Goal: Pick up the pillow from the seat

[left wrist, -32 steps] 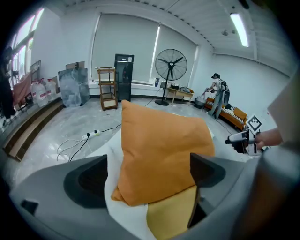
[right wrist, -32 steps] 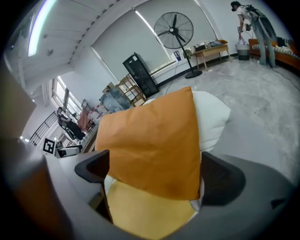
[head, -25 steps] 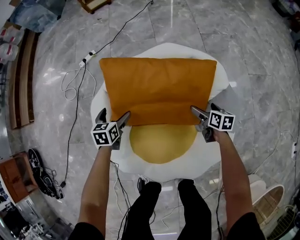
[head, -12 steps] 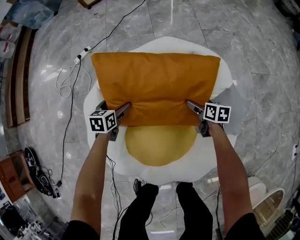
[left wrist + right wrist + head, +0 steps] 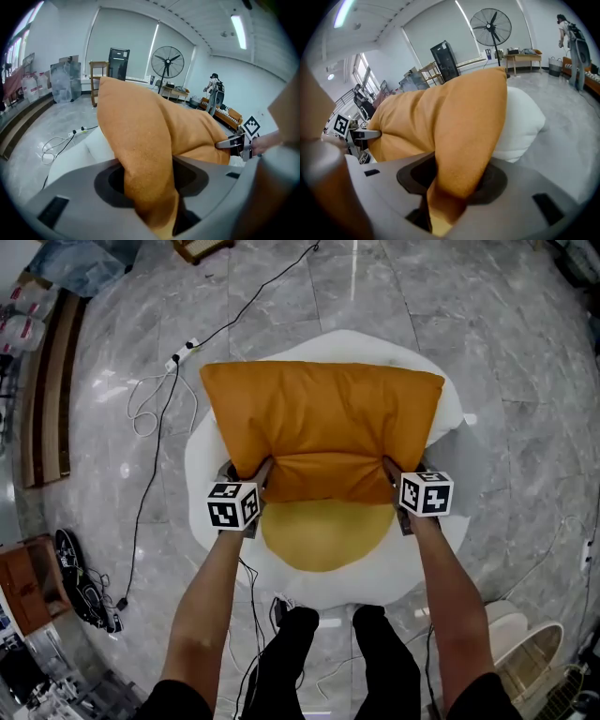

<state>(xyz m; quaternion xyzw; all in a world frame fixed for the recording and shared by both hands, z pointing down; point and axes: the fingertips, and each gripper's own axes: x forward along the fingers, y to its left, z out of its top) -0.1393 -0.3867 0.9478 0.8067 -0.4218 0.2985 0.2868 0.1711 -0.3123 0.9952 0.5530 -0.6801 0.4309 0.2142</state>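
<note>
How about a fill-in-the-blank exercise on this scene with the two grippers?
1. The left gripper and the right gripper, jaws closing, each have the orange ____ between their jaws.
2. It lies on a white seat whose middle is ____.
3. In the left gripper view, a tall pedestal ____ stands in the room behind.
Missing words: pillow; yellow; fan.

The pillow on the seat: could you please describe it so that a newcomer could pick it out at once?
On the grey marble floor sits a big white seat shaped like a fried egg, with a round yellow centre. The pillow lies across its far half: the only rectangular, burnt-orange thing, darker than that centre.
</note>
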